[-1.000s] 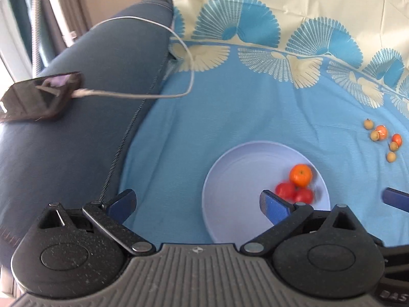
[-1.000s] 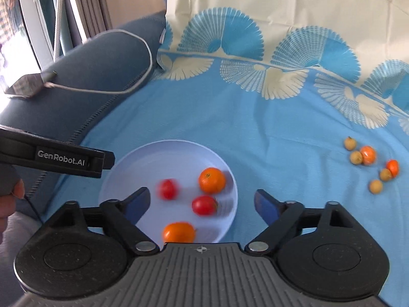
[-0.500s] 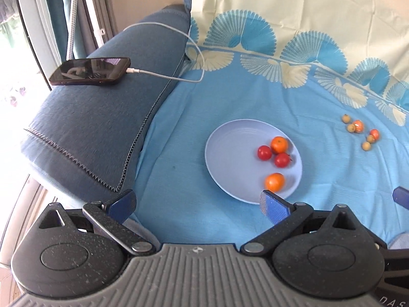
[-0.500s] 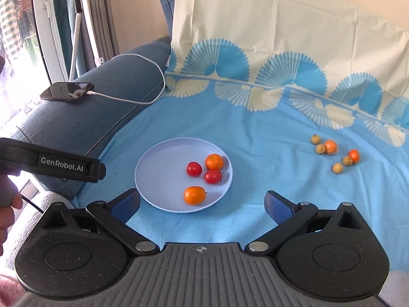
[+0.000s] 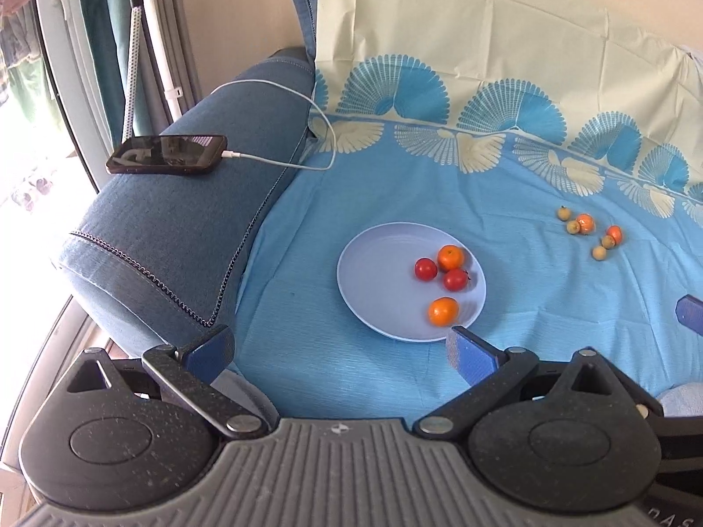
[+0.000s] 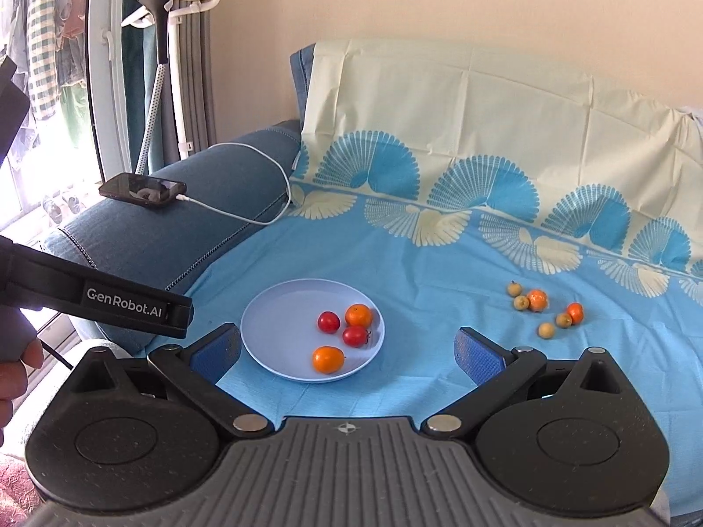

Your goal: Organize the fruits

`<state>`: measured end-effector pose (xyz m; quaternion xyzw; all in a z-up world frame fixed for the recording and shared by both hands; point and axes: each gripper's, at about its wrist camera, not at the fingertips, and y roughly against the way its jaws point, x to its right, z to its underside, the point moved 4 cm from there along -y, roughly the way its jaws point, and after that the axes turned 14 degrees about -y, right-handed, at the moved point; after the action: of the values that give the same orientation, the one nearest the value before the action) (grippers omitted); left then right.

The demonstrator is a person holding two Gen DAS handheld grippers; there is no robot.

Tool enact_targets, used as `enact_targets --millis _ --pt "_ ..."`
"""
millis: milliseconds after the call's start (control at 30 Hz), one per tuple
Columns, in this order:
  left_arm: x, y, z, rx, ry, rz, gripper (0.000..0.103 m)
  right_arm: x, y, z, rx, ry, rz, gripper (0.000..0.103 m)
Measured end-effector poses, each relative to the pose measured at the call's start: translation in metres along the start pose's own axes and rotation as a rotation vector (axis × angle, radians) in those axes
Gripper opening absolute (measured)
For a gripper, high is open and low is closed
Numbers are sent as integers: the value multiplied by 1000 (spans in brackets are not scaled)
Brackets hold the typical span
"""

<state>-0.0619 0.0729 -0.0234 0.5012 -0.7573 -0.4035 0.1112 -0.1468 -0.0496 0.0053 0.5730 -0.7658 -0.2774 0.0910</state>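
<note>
A: What has changed in the last second?

B: Both tongs have pulled up and back from the plate (image 6: 263, 329). The right tongs (image 6: 347, 351) have just been opening and now stand spread wide with nothing between them. The left tongs (image 5: 338, 347) are spread and empty too.

A: And the fruit?

B: A second ago the fruit on the plate was blurred, seemingly rolling; now two red tomatoes (image 6: 328, 321) and two oranges (image 6: 327, 359) lie still on it. I'd judge that a drop just finished.

A: What is left?

B: A loose cluster of small fruit (image 6: 545, 309), orange and yellowish, sits on the blue sofa cover (image 6: 439, 281), well apart from the plate on its right. Those probably go next.

A: Room to move?

B: Open cloth lies between plate and cluster. The sofa arm (image 5: 175, 219) on the left carries a phone (image 5: 167, 154) on a charging cable (image 5: 281, 160), clear of that path. The plate's near rim is close to the cover's front edge.
</note>
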Motion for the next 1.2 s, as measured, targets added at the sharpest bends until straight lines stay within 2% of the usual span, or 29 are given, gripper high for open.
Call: enact_targets --millis 267,1200 --pt "2 10 2 20 -17 -6 103 2 13 -2 39 -17 -9 102" --pt "0 9 6 19 -14 5 102 -3 13 1 20 -2 -11 102"
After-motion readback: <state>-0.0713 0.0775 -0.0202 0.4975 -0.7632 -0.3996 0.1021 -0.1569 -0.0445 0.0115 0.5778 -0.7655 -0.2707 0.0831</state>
